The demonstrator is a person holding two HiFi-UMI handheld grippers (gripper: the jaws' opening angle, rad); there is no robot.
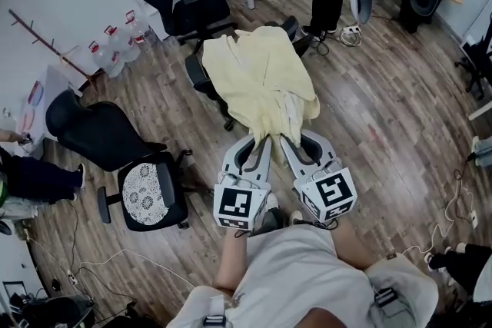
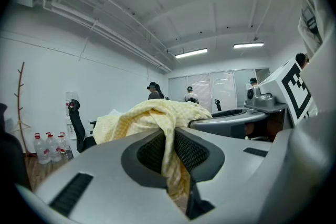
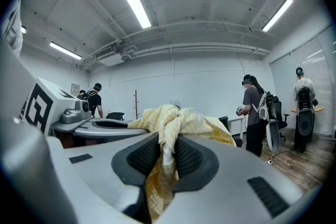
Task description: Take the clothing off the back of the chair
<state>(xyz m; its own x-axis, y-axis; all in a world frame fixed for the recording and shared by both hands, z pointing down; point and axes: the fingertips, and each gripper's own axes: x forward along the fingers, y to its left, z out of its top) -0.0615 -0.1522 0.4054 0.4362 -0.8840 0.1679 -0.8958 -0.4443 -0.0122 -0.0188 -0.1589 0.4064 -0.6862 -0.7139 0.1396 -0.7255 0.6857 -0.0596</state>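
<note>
Garment position: the yellow garment [image 1: 257,81] is draped over the back of the chair [image 1: 198,77], straight ahead of my grippers, with its long axis running away from me.
Nearer hand: neither; both sit side by side at the near hem.
Left gripper [image 1: 260,144]: jaws almost together, pinching a fold of the hem.
Right gripper [image 1: 294,144]: jaws almost together, pinching the neighbouring fold.
Next move, my judgement: lift and draw back both hands together so the cloth clears the backrest.
</note>
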